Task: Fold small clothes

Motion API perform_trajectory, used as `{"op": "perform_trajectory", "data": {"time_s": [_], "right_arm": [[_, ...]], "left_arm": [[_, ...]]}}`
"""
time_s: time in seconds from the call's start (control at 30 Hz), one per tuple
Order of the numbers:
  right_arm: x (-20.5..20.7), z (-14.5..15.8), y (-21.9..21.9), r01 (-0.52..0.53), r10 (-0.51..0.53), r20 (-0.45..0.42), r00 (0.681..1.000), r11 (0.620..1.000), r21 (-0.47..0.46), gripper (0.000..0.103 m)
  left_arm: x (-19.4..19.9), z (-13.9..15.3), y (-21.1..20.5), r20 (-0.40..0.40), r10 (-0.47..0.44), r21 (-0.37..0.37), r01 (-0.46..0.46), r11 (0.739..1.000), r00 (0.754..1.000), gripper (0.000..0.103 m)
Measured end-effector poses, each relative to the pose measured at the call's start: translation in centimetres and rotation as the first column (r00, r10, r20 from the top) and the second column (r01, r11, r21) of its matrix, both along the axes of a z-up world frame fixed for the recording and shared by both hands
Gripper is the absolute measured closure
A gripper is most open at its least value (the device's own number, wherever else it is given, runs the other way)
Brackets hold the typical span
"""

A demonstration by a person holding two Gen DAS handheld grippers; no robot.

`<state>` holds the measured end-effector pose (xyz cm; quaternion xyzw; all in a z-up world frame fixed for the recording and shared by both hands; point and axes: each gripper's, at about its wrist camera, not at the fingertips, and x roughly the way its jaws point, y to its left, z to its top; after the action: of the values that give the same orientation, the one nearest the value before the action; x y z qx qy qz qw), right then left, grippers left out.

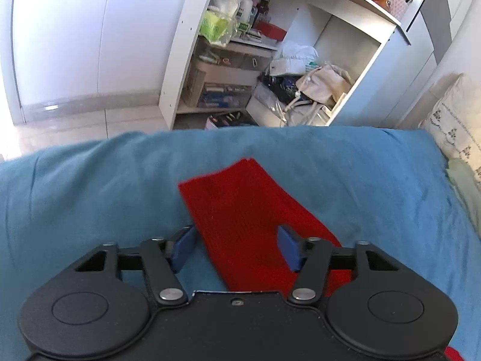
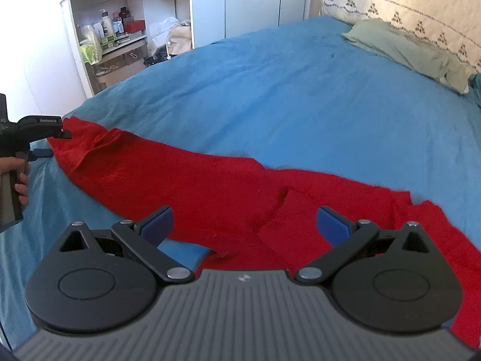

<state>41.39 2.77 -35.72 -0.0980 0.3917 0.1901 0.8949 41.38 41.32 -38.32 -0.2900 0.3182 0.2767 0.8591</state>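
Note:
A red knitted garment (image 2: 210, 180) lies spread on the blue bedspread (image 2: 285, 90). In the left wrist view one narrow end of it (image 1: 240, 204) runs forward between my open fingers. My left gripper (image 1: 237, 240) is open, low over that end, with nothing pinched. It also shows in the right wrist view (image 2: 45, 138) at the garment's far left end. My right gripper (image 2: 243, 225) is open over the garment's near edge, where a fold crease runs between the blue pads (image 2: 332, 225).
A white shelf unit (image 1: 240, 60) full of bottles, boxes and bags stands beyond the bed's edge. A green pillow (image 2: 405, 51) and a patterned cream headboard cover (image 2: 405, 6) lie at the far right. Tiled floor (image 1: 75, 126) lies to the left.

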Motion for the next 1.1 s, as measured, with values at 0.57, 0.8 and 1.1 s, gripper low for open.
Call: {"op": "perform_trajectory", "data": {"time_s": [0.57,0.8,1.1], "right_arm": [[-0.1,1.5,-5.8,0.164,-0.164,0.054,0.985,0.986,0.014,0.0],[-1.0,3.6,-12.4,0.302,-0.304,0.093,0.948,0.953,0.039,0.0],[-3.4,5.5,-23.5,0.476,-0.475,0.091,0.875,0.879,0.021,0.0]], "left_arm": [[1.4,7.8,-7.2,0.058,-0.191,0.241,0.172,0.955,0.98,0.099],[3.0,15.2,-20.8,0.173,-0.485,0.264,0.434,0.861,0.857,0.099],[4.6,13.6,-40.4,0.186,-0.75,0.109,0.745,0.658,0.635,0.099]]}}
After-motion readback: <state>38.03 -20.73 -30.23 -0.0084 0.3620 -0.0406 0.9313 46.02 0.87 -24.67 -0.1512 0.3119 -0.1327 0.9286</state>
